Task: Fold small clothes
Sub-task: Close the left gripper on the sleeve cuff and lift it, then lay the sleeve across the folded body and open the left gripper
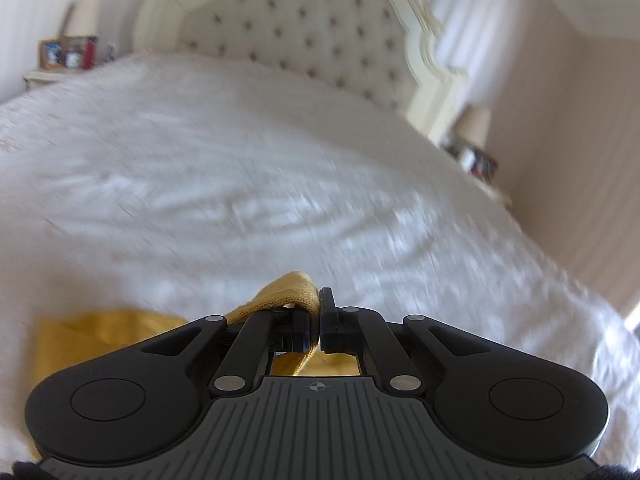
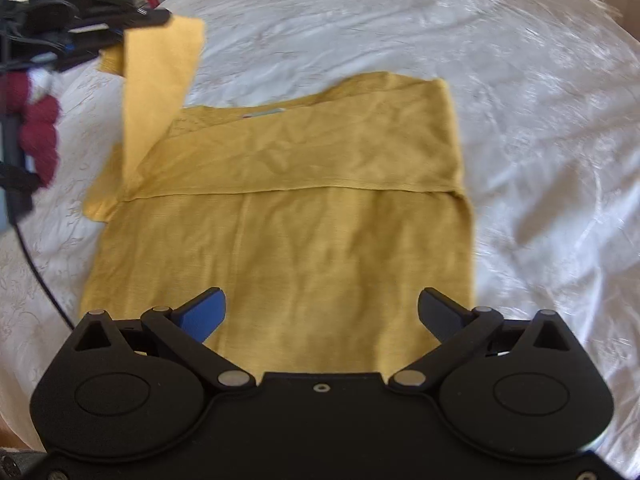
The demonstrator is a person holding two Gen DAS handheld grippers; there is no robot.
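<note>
A mustard-yellow top (image 2: 288, 232) lies flat on the white bedspread (image 2: 520, 120), its right sleeve folded across the chest. My left gripper (image 1: 319, 308) is shut on the left sleeve (image 1: 288, 286) and holds it lifted off the bed. In the right wrist view the left gripper (image 2: 160, 18) shows at the upper left, with the sleeve (image 2: 160, 88) hanging from it. My right gripper (image 2: 320, 304) is open and empty, hovering over the lower part of the top.
A tufted cream headboard (image 1: 312, 36) stands at the far end of the bed. Bedside tables with lamps (image 1: 82, 16) and small items flank it. A dark red cloth (image 2: 38, 136) and a black cable (image 2: 36, 264) lie at the left.
</note>
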